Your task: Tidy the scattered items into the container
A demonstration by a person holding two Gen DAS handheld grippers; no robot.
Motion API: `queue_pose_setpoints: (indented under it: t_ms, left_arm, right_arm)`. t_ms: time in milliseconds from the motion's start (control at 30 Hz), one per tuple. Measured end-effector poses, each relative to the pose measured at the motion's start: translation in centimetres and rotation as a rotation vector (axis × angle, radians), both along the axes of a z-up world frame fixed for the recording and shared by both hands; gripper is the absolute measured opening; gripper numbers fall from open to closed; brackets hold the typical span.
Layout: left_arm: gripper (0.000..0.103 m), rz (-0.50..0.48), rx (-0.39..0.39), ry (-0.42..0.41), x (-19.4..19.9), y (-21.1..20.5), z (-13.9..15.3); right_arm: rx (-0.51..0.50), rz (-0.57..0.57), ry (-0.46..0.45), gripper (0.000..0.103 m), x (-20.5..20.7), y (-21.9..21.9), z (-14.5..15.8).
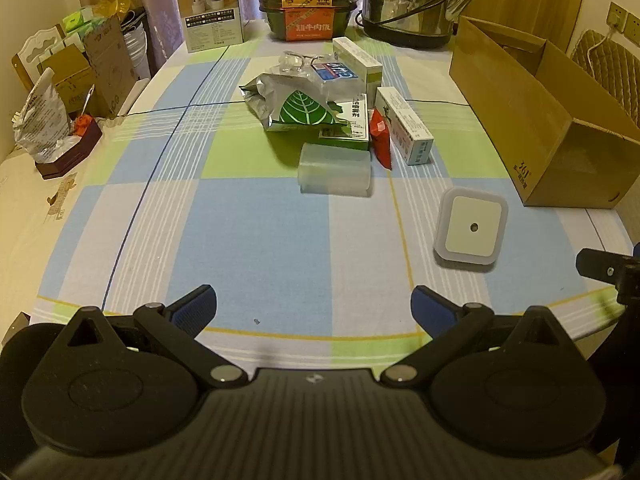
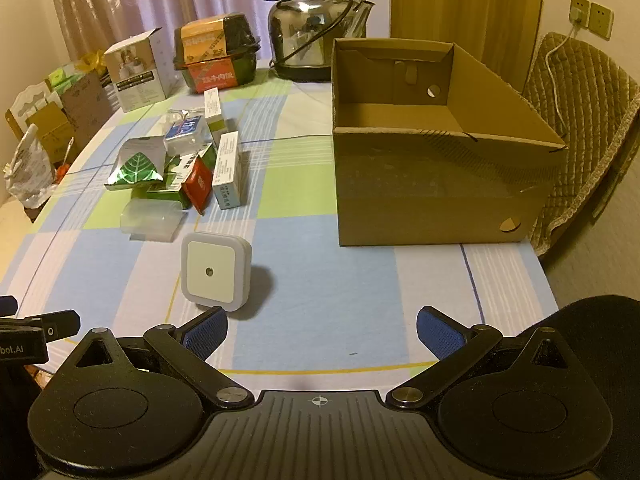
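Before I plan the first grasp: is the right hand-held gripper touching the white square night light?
Apart. The right wrist view shows tablecloth between the right hand-held gripper and the night light.

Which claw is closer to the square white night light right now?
Right. The right claw sits just behind the night light, its left finger almost touching; the left claw is farther back and leftward.

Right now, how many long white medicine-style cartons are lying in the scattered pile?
2. One white carton lies at the pile's right edge beside the red sachet. The other carton lies at the back, nearer the kettle. More could be hidden under the foil bag.
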State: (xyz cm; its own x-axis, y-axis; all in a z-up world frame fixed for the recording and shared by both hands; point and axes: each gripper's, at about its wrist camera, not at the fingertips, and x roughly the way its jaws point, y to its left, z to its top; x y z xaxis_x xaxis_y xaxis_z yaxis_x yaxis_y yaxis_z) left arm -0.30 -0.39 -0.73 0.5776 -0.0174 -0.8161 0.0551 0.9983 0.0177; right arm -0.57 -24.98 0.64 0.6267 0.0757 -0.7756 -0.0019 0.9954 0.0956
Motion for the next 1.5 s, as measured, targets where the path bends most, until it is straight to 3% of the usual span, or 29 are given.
queue_pose_setpoints:
  t_ms: [1267,1500]
  left_arm:
    - [0.102,0.003,-0.016,0.007,0.1,0.2,-0.1]
    - [0.102,0.019,-0.030,0.003,0.4,0.6,0.2]
  right_arm:
    - [0.002,0.007,0.008,0.103,0.2,0.1,0.0]
    - [0.009,0.070,-0.011,0.103,0.5,1.3,0.2]
